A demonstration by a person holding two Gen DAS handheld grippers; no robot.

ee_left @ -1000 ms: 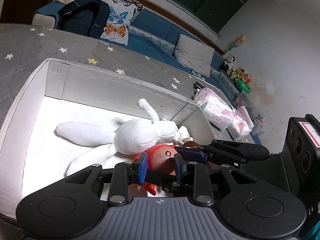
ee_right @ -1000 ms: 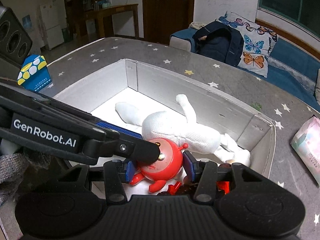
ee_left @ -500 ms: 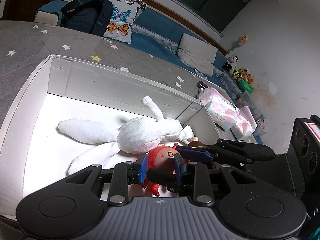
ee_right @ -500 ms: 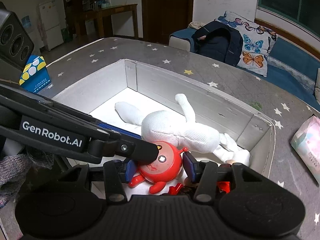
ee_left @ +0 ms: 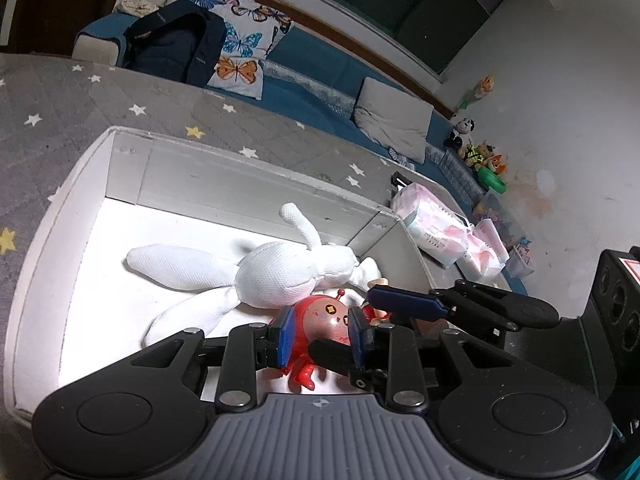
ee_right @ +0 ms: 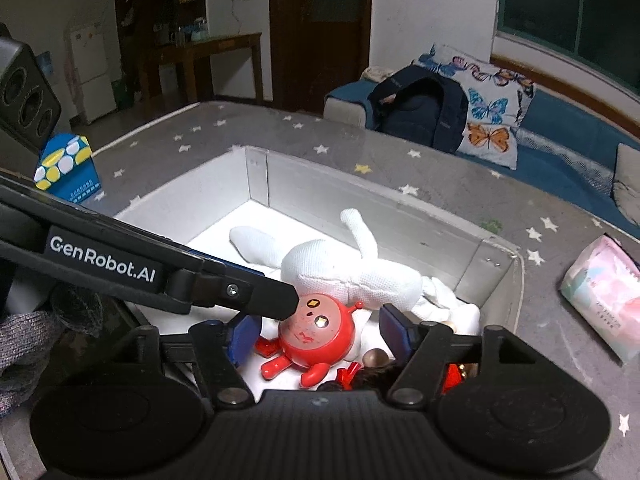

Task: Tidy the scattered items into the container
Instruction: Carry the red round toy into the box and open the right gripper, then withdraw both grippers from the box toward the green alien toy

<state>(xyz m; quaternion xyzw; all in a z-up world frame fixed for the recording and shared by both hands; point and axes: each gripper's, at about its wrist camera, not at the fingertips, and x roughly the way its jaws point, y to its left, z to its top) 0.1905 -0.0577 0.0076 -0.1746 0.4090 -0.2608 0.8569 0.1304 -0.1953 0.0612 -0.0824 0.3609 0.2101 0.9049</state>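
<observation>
A white box (ee_left: 256,162) stands on the grey star-patterned surface and holds a white plush bunny (ee_left: 280,276) and a round red toy robot (ee_left: 324,314). The robot (ee_right: 316,340) lies on the box floor against the bunny (ee_right: 340,268). My right gripper (ee_right: 320,332) straddles it with jaws opening; both blue pads stand off its sides. My left gripper (ee_left: 321,336) hovers over the same toy, open, and one of its black fingers (ee_right: 276,300) rests at the robot's head. Small red and brown bits (ee_right: 376,358) lie in the near right corner.
Pink tissue packs (ee_left: 432,224) lie on the surface right of the box. A blue and yellow house-shaped carton (ee_right: 68,168) stands at the left. Beyond the surface is a blue sofa with a dark backpack (ee_right: 420,108) and butterfly cushions.
The right jaws have spread apart and let go of the red robot, which now lies on the box floor. The left gripper has kept its place and width.
</observation>
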